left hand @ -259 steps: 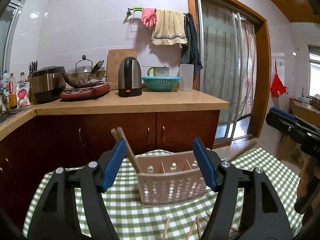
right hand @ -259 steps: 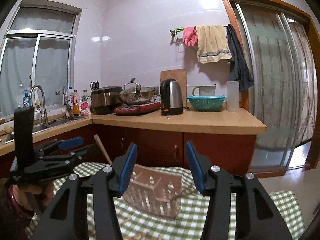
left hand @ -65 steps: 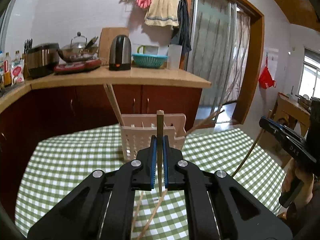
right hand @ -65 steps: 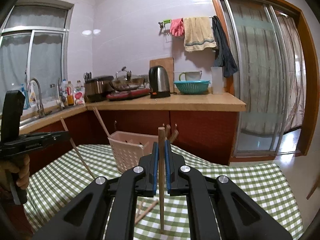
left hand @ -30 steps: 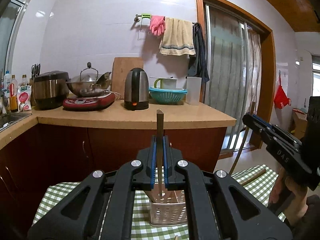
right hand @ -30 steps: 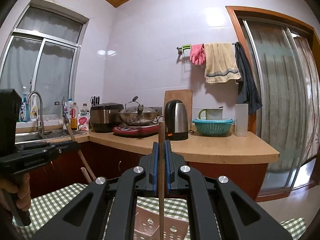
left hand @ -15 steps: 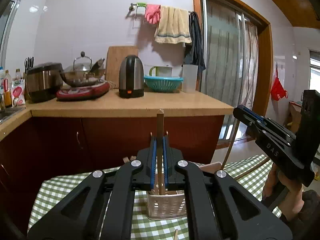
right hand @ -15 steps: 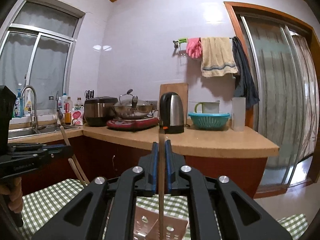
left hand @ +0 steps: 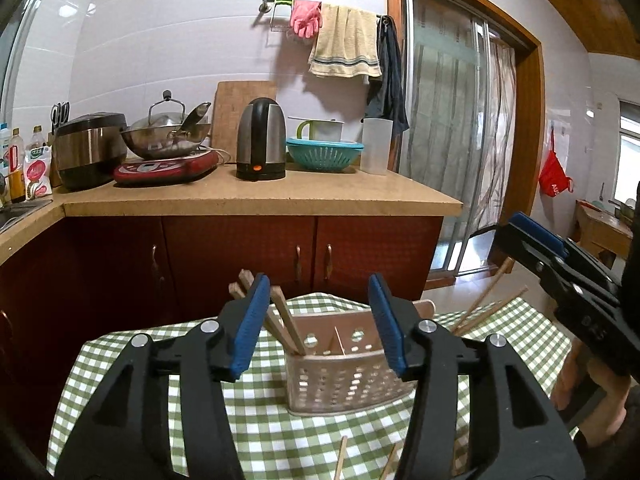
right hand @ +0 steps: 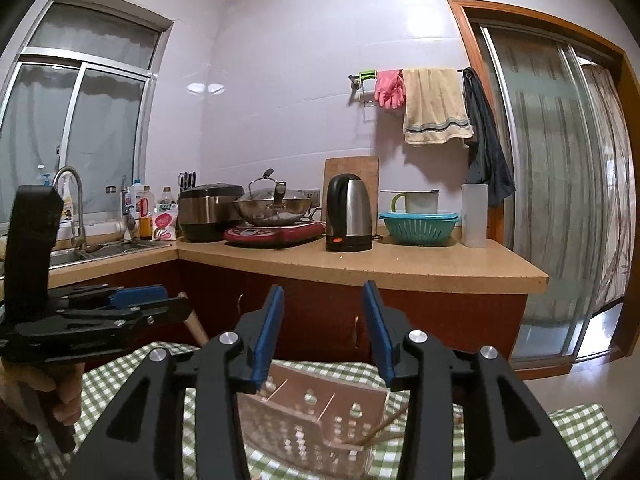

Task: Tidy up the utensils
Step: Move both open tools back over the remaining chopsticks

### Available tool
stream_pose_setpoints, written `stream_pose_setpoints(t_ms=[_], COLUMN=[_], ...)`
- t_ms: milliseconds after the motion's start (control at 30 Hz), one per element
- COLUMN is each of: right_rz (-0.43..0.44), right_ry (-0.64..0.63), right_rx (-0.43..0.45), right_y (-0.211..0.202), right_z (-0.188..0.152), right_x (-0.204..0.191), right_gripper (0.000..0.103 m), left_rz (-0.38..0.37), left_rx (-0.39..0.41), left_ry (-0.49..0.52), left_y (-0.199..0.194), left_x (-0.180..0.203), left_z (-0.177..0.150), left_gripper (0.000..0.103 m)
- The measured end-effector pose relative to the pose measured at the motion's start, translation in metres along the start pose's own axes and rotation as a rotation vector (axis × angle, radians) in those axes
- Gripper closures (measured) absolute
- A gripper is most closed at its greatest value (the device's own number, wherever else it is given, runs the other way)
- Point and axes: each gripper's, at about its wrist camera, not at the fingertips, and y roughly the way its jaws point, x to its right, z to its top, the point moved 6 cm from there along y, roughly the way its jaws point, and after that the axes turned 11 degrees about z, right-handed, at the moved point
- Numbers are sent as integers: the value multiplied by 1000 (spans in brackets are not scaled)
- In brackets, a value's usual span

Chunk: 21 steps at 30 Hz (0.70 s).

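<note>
On the left, the left claw (left hand: 318, 320) is opening its jaws, and nothing is between them. Just beyond it, three chopsticks (left hand: 286, 326) are leaning in the left compartment of the basket (left hand: 344, 376), which is standing on the checked surface (left hand: 120, 380). More chopsticks (two at least) are sticking out of its right end (left hand: 486, 312). On the right, the right claw (right hand: 322, 340) is also opening, empty, above the basket (right hand: 316, 424).
</note>
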Motion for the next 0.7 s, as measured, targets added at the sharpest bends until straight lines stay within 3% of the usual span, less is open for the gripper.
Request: stream_pose_setpoints(t_ms=[333, 700], right_rz=[-31, -15], right_ry=[88, 176], right_rx=[-124, -312], right_y=[-38, -64], right_z=[-67, -161], right_x=[-8, -37], right_gripper=[61, 62], left_rz=[37, 109], left_rx=[-16, -118], left_ry=[41, 52], left_y=[-42, -77], left_x=[2, -13], left_z=[-45, -120], left_gripper=[47, 48])
